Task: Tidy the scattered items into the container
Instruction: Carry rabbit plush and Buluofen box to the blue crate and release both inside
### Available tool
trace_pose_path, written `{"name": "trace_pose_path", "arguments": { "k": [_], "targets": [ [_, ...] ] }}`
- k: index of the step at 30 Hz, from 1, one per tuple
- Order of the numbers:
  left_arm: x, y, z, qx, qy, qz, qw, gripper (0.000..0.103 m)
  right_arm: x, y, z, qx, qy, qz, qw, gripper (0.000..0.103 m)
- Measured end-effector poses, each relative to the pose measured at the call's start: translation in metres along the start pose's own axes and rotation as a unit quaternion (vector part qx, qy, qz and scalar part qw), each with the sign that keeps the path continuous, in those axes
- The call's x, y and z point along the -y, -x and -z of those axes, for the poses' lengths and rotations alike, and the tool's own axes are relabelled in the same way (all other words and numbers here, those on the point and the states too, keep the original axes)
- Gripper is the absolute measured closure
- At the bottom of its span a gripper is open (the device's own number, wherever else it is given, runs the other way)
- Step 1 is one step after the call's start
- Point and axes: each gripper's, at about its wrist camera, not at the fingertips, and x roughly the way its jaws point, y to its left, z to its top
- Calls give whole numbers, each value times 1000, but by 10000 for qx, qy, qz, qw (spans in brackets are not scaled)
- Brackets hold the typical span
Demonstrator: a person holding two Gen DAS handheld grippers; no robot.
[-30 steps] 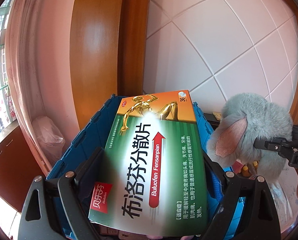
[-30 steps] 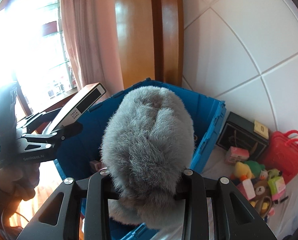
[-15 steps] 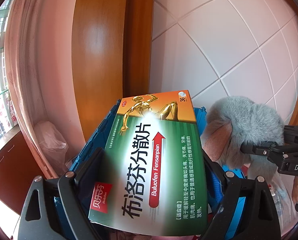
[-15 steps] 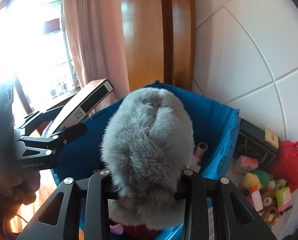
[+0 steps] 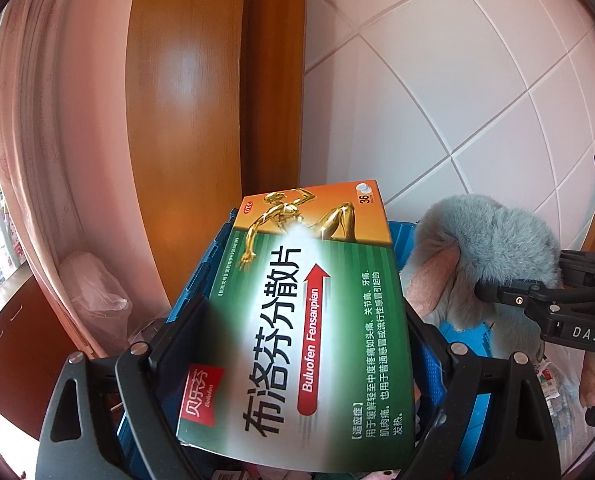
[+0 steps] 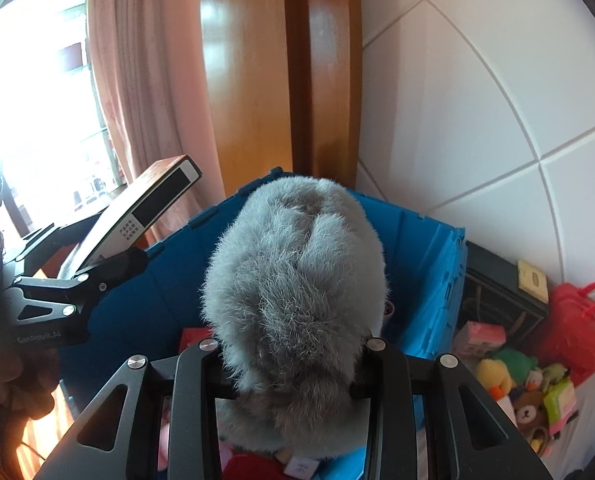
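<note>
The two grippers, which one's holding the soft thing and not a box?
The right gripper: its jaws pinch the fluffy grey plush toy, while the left gripper clamps the flat green-and-orange medicine box.

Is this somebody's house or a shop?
Most likely a room in a home. A pink curtain hangs by a bright window, next to a wooden door frame and a white tiled wall, and small toys lie heaped beside a blue crate.

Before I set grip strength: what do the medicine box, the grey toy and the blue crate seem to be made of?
Medicine box: glossy printed card, probably; flat faces, crisp edges, glare across the print. Grey toy: plush with long fluffy pile, likely soft-stuffed. Blue crate: rigid moulded plastic, seemingly; smooth walls, ribbed rim.
</note>
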Motion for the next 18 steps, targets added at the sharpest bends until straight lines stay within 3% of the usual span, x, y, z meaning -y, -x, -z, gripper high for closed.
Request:
{"name": "trace_pose_path", "arguments": {
  "k": [3,5,6,7,12,18],
  "targets": [
    [0,-10,-9,39,46,102,9999,13,7,-8,-6,3,-52,96,9999,69],
    [-1,-18,-16,-17,130,269,9996,9,9,-11,-13,105,-65,172,9998,58],
    [-1,-24,-18,-112,188,351,9991,0,10,-11,-16,218,-85,193,9995,47],
    [-1,-28,-20,-183,245,380,9988,0,12,-12,-19,302,-82,273,9991,2],
    [1,-26,-12,-268,228,263,9990,0,28,-19,-12,168,-319,266,9990,0],
    [-4,-15,9,-344,333,290,9984,0,49,0,23,79,-531,262,9982,0]
  ]
}}
